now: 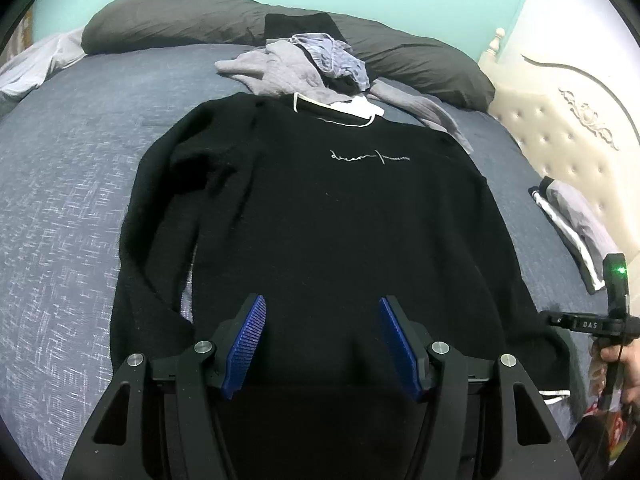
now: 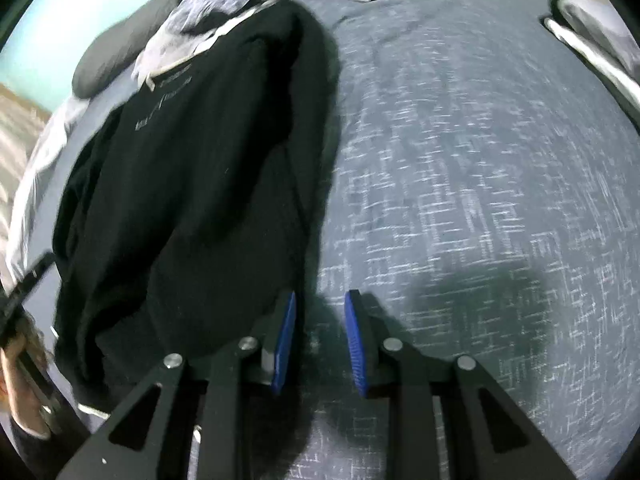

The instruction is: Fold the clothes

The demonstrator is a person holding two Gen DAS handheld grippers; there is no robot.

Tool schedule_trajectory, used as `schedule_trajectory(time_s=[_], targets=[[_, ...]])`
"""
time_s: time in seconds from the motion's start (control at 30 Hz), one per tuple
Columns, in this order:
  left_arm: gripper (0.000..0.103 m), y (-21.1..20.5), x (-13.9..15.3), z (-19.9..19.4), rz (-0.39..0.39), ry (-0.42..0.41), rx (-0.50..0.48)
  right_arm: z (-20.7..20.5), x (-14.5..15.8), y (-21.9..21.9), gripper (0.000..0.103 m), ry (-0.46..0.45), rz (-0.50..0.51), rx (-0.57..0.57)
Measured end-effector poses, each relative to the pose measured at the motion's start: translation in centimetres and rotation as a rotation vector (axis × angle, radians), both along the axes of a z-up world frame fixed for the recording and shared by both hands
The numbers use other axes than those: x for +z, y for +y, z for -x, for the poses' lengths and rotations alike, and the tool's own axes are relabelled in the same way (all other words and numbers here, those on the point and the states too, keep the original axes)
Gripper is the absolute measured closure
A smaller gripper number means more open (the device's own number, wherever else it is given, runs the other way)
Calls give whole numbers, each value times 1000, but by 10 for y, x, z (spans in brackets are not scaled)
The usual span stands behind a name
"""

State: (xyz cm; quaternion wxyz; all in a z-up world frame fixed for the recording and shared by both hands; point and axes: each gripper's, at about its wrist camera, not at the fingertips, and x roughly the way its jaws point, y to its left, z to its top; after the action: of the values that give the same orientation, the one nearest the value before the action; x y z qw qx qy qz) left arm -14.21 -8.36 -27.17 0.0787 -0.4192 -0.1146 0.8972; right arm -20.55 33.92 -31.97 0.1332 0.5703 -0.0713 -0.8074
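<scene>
Both tools hang with fingers apart and empty: the left tool point(image 1: 322, 344) above the hem of the black sweatshirt point(image 1: 320, 208), the right tool point(image 2: 320, 340) just off its side edge. That sweatshirt lies spread front-up on the blue-grey bed point(image 1: 60, 200), sleeves along its sides. It looks soft, thick and limp, likely to sag, so a shoulder or hem corner seems the best hold. A pile of grey clothes point(image 1: 288, 68) touches its collar; folded garments point(image 1: 576, 224) lie near the right edge.

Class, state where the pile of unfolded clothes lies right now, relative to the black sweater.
In the left wrist view, the pile of unfolded clothes lies on the bed just beyond the black sweater's collar, in front of the dark pillows.
</scene>
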Motion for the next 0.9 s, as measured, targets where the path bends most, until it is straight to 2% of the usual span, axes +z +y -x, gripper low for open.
schedule_trajectory(time_s=[0.33,0.67,0.77,0.9], targets=[[40,-7,2,-1,-15,11,16,-8,12,-42,78,44,167,200],[40,-15,4,-2,-26,21,34,-2,18,4,78,51,-14,0],[40,-16,5,-2,-30,26,36,-7,1,10,78,-14,-53,16],[40,-15,5,-2,-30,25,36,-16,-7,5,78,-31,2,63]])
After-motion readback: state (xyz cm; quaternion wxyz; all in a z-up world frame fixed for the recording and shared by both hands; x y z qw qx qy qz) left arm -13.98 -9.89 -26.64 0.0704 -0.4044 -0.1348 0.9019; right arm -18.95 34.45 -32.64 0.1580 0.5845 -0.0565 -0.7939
